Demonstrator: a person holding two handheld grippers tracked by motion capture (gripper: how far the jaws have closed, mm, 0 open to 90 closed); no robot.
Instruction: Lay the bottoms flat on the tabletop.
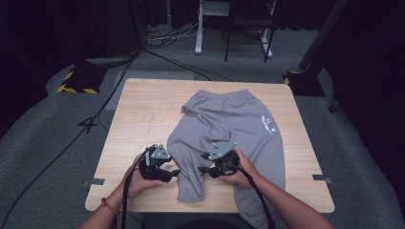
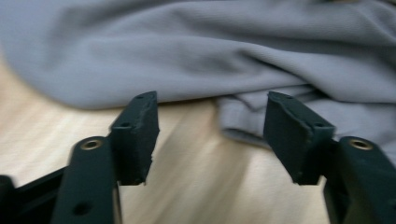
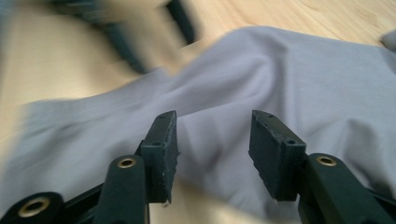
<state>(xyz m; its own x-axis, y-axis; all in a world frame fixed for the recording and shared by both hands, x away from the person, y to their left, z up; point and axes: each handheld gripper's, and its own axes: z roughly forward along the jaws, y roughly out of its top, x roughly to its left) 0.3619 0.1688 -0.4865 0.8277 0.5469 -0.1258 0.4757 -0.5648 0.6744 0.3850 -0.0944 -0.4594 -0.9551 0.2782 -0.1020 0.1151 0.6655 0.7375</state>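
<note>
**Both grippers spread beside grey trousers**

The grey trousers [image 1: 229, 133] lie flat on the wooden table [image 1: 138, 119], one leg hanging over the near edge. The left gripper [image 1: 175, 172] and right gripper [image 1: 201, 169] flank the left leg, jaws apart, pinching nothing.

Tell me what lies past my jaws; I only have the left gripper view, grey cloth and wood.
Observer: It's a pair of grey sweatpants spread on a wooden table, waistband at the far side.
Operator: Say where the other gripper is.
Observer: The right gripper hovers over the near part of the pants, jaws apart and nothing between them.
Operator: Describe the pant legs.
Observer: One leg's hem lies on the table near the front edge; the other leg hangs over that edge.
</note>
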